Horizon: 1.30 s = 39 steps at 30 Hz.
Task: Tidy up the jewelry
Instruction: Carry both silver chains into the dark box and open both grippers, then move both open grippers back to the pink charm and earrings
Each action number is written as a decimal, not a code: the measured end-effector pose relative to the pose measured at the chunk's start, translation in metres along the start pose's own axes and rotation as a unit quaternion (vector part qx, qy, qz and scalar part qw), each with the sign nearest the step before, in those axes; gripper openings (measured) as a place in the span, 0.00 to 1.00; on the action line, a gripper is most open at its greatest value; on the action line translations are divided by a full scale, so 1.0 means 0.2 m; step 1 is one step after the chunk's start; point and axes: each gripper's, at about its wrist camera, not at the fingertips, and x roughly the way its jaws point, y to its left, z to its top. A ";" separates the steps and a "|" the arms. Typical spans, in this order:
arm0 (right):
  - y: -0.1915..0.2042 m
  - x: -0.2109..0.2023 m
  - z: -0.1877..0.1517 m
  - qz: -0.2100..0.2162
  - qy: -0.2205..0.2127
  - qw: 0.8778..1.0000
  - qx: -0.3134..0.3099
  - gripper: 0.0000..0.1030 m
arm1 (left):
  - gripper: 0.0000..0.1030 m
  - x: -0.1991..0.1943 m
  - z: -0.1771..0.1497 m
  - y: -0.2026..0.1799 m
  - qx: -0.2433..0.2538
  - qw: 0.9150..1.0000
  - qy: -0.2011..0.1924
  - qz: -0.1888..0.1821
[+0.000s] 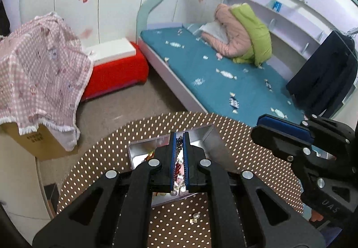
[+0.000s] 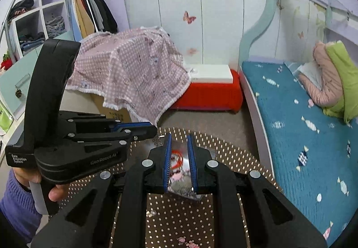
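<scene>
A shiny metal jewelry box (image 1: 210, 138) stands open on a round brown dotted table (image 1: 107, 154). My left gripper (image 1: 179, 136) is nearly shut on a dark beaded chain (image 1: 179, 144) that hangs between its blue pads over the box. Red and pink jewelry (image 1: 177, 169) lies inside the box. A small pearl earring (image 1: 195, 216) lies on the table below the box. My right gripper (image 2: 179, 136) is open over the box (image 2: 179, 189), with a red cord (image 2: 176, 158) seen between its fingers. The right gripper also shows in the left wrist view (image 1: 282, 127), beside the box.
A bed with a teal cover (image 1: 223, 73) is behind the table, with pink and green jackets (image 1: 241, 35) on it. A red stool (image 1: 116, 71) and a cardboard box under a pink checked cloth (image 1: 40, 69) stand at left. A pink trinket (image 2: 185, 242) lies near the table's front edge.
</scene>
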 end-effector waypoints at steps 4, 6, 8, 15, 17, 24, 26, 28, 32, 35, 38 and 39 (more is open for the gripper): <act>-0.01 0.07 -0.06 0.002 0.023 1.000 0.008 0.13 | 0.06 0.06 -0.05 0.01 -0.001 1.000 0.012 0.006; -0.01 0.10 -0.08 0.005 0.033 0.999 0.012 0.13 | 0.06 0.07 -0.06 0.01 -0.002 1.000 0.015 0.007; -0.01 0.13 -0.10 0.006 0.039 0.999 0.014 0.13 | 0.06 0.07 -0.07 0.01 0.000 1.000 0.017 0.010; 0.00 0.14 -0.13 0.005 0.045 0.999 0.019 0.14 | 0.09 0.09 -0.12 -0.02 0.006 1.000 0.021 0.022; -0.01 0.12 -0.13 0.005 0.043 0.999 0.021 0.15 | 0.21 0.08 -0.14 -0.04 0.006 1.000 0.020 0.022; -0.03 -0.01 -0.18 -0.009 0.029 0.999 0.014 0.45 | 0.81 -0.05 -0.23 -0.08 0.004 0.998 -0.032 0.059; -0.04 -0.06 -0.21 -0.014 0.024 1.000 0.014 0.52 | 0.87 -0.09 -0.27 -0.10 0.005 0.997 -0.044 0.069; -0.05 -0.10 -0.24 -0.018 0.020 1.000 0.013 0.55 | 0.87 -0.13 -0.32 -0.11 0.006 0.996 -0.055 0.075; -0.06 -0.16 -0.36 -0.030 0.023 0.999 0.011 0.55 | 0.87 -0.17 -0.45 -0.14 0.011 0.994 -0.065 0.082; -0.07 -0.16 -0.47 -0.044 0.035 0.998 0.011 0.56 | 0.87 -0.16 -0.55 -0.15 0.015 0.995 -0.061 0.083; -0.08 -0.15 -0.57 -0.057 0.052 0.997 0.011 0.56 | 0.87 -0.13 -0.66 -0.14 0.015 0.996 -0.042 0.079; -0.08 -0.14 -0.59 -0.061 0.057 0.996 0.011 0.56 | 0.87 -0.12 -0.69 -0.13 0.016 0.996 -0.035 0.076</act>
